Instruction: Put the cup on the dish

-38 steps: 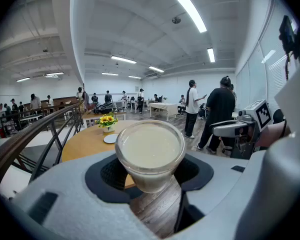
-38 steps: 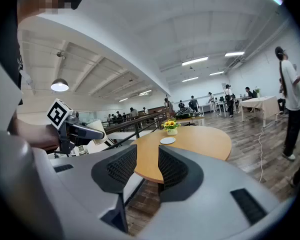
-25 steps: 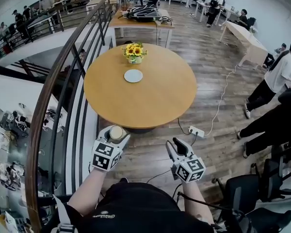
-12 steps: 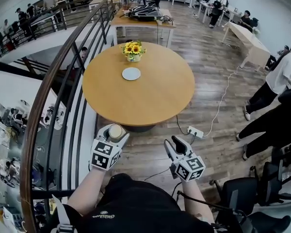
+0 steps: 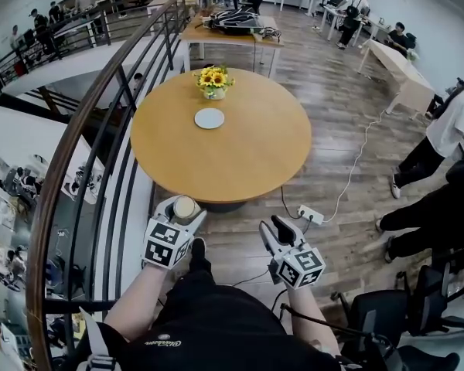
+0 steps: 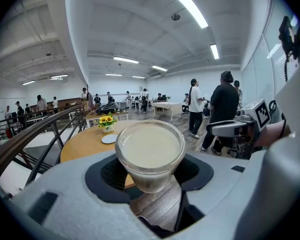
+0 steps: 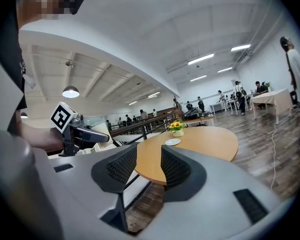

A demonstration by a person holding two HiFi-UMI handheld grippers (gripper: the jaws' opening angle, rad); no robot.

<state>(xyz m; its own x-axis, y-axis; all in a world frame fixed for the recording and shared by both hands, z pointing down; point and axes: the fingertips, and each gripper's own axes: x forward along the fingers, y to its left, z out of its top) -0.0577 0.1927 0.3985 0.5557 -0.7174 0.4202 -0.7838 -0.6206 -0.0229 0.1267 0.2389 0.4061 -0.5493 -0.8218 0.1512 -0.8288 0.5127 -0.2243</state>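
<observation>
A glass cup point(image 6: 149, 154) with a creamy, pale inside sits between the dark pads of my left gripper point(image 6: 150, 171), which is shut on it. In the head view the cup point(image 5: 185, 207) hangs over the wooden floor, just short of the round table's near edge. The dish point(image 5: 209, 118) is a small white plate on the far part of the table, in front of a sunflower pot point(image 5: 214, 80). It also shows small in the left gripper view as the dish point(image 6: 109, 139). My right gripper point(image 5: 273, 229) is held beside the left one, open and with nothing in it.
The round wooden table point(image 5: 247, 157) stands ahead. A dark metal railing point(image 5: 100, 176) curves along the left, with a drop beyond it. A power strip and cable point(image 5: 310, 214) lie on the floor at the right. People point(image 5: 441, 134) stand at the right, office chairs point(image 5: 417, 308) at lower right.
Both grippers keep their pose, the cup still in the left one. The view has drifted slightly, and a shoe has come into sight below the left gripper.
</observation>
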